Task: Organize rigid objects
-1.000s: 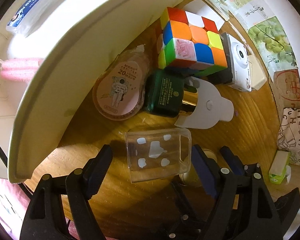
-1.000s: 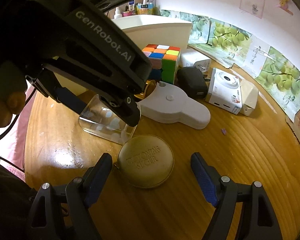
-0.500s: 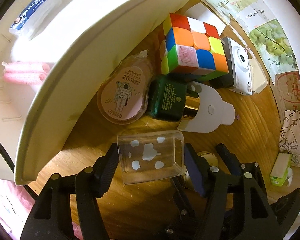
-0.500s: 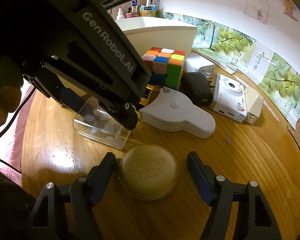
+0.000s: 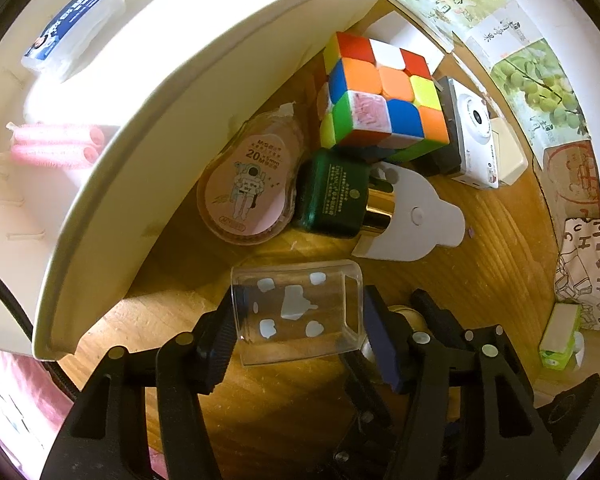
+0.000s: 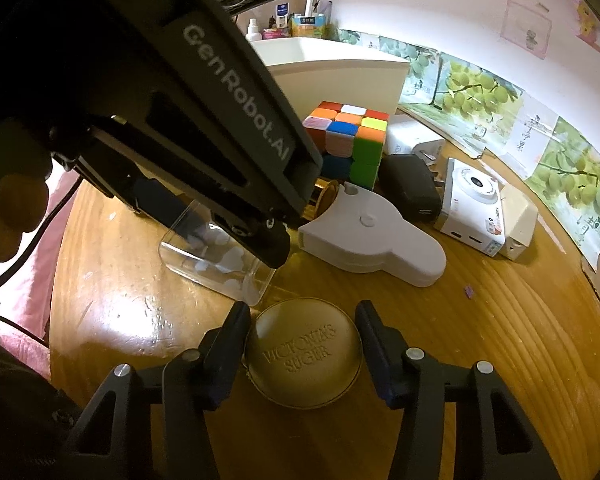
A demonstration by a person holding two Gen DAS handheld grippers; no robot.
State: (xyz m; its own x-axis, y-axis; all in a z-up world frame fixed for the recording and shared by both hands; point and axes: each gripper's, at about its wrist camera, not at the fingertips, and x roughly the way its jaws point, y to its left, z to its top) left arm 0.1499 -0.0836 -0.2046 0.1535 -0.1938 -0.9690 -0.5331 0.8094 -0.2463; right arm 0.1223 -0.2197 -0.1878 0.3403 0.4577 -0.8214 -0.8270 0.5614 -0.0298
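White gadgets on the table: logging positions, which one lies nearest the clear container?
The flat keyhole-shaped white case, just beyond the clear container; the white camera and white charger lie farther back.

The left wrist camera looks steeply down, close over the wooden table [image 5: 500, 264], past its own fingers toward a white bin [image 5: 148, 128]. The right wrist camera sits lower, facing across the table toward the wall [image 6: 440, 8]. Both views share the clear jar [image 5: 296, 312] [image 6: 216, 256], the puzzle cube [image 5: 384, 96] [image 6: 350, 136] and the white camera [image 5: 476, 132] [image 6: 474, 200].
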